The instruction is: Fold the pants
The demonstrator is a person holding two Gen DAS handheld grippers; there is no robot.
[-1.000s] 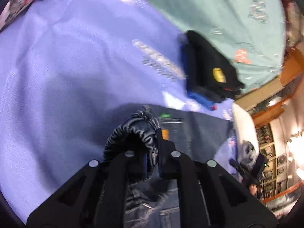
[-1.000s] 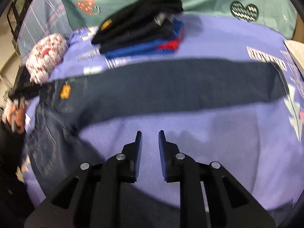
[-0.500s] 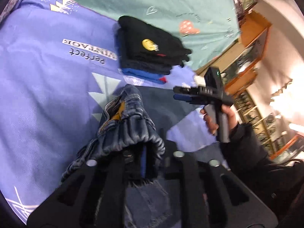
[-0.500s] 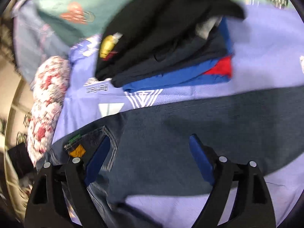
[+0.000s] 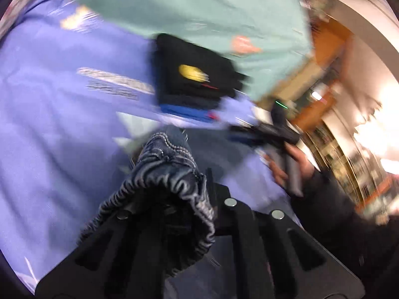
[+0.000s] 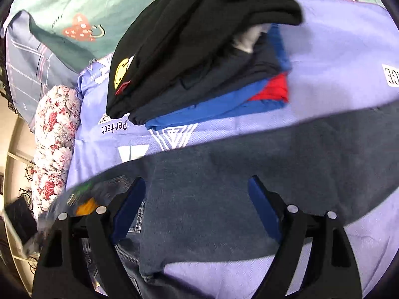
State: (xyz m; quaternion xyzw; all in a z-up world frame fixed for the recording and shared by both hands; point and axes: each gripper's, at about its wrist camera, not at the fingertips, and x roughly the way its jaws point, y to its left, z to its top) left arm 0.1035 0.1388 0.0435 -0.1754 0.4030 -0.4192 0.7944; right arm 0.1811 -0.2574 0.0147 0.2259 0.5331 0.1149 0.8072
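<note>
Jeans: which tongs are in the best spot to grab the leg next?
Probably the right tongs: they are open and poised over the flat leg of the jeans. The left tongs are busy, shut on the bunched waistband.

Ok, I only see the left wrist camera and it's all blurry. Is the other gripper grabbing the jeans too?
Observer: No. The right gripper hangs over the flat leg of the jeans. Its jaws have just been opening wide, and nothing is pinched.
Child: What's that yellow blob on the black top?
Observer: It's a smiley face, printed near one corner of the black top.
Child: And the smeary writing on the sheet?
Observer: One word on the sheet reads "Perfect", just in front of the pile of folded clothes.
</note>
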